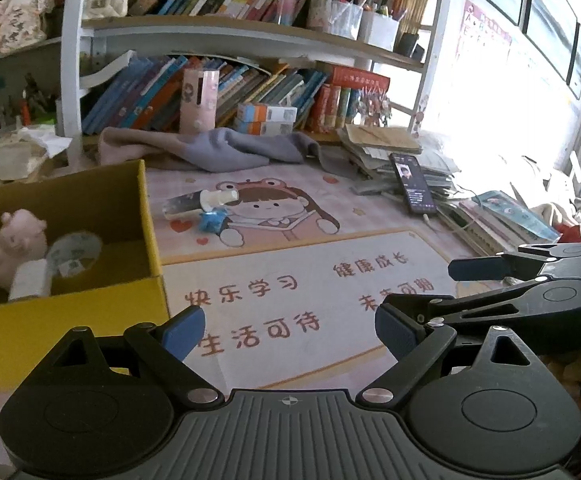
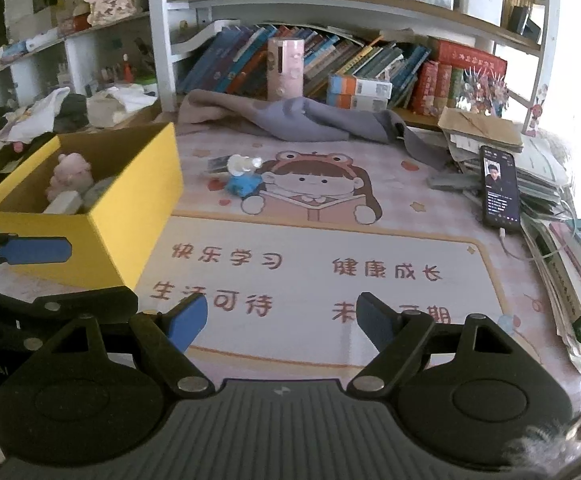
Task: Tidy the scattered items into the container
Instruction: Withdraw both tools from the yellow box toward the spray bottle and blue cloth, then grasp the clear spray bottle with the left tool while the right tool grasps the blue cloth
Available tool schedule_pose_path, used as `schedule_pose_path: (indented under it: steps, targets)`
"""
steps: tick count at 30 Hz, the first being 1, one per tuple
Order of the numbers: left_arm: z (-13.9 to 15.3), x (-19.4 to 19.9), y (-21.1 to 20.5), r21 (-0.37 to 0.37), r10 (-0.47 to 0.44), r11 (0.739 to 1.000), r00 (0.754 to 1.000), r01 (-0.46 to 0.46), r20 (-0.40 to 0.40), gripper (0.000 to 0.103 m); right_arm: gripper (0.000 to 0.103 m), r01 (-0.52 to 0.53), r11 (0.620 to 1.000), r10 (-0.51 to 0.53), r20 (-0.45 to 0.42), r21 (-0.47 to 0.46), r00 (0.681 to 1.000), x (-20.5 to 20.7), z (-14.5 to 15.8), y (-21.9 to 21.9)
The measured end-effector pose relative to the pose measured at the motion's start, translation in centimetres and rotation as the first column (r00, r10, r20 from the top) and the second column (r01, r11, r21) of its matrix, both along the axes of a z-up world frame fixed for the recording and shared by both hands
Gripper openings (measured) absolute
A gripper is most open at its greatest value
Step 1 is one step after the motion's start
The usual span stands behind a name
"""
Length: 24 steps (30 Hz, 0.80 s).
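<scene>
I am holding my left gripper [image 1: 288, 334] above the near part of the desk mat [image 1: 310, 292], its blue pads spread wide with nothing between them. My right gripper [image 2: 282, 322] is hanging beside it over the same printed mat, jaws likewise standing apart and empty. Each gripper is showing in the other's view: the right one at the right edge of the left view, the left one at the lower left of the right view.

The yellow box [image 1: 70, 320] is sitting on the left of the mat, open at the top. Inside it a pink plush toy [image 1: 14, 240] is leaning toward the left wall, a small white block [image 1: 30, 280] is lying just in front of it, and a round greyish item [image 1: 76, 250] is resting against them.

Two scattered items are lying on the far part of the mat, beyond the box's right wall and beside the cartoon girl print. One is a clear spray bottle [image 1: 198, 202] on its side with a white nozzle pointing right. The other is a small blue toy [image 1: 212, 222], touching the bottle's near side. Both are well apart from my grippers.

Farther back a grey cloth [image 1: 218, 150] is lying crumpled before the bookshelf [image 1: 230, 36]. A phone [image 1: 412, 188] is leaning on a stack of papers at the right, its screen lit.
</scene>
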<state>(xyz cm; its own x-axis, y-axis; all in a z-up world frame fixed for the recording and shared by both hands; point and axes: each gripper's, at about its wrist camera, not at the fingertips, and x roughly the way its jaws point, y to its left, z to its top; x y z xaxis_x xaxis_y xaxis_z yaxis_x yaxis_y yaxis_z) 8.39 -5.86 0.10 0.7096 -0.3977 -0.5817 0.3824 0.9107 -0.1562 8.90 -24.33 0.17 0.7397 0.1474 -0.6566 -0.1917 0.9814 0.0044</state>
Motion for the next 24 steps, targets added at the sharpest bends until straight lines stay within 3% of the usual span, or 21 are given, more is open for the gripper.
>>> schedule_pose_path:
  steps: [10,17,24]
  targets:
    - [-0.2,4.6,-3.4,0.009,0.022,1.000,1.000,-0.022,-0.009,0.094,0.081,-0.022,1.000,0.022,-0.014,0.007,1.000,5.3,0.0,-3.5]
    - [0.4,8.0,-5.1,0.019,0.102,0.995,0.995,-0.102,-0.019,0.094,0.081,-0.055,0.998,0.056,-0.019,0.036,0.998,9.5,-0.2,-5.9]
    - [0.8,11.4,-7.2,0.080,0.189,0.979,0.982,-0.188,-0.006,0.094,0.081,-0.128,0.988,0.131,-0.035,0.086,0.991,13.5,-1.5,-7.0]
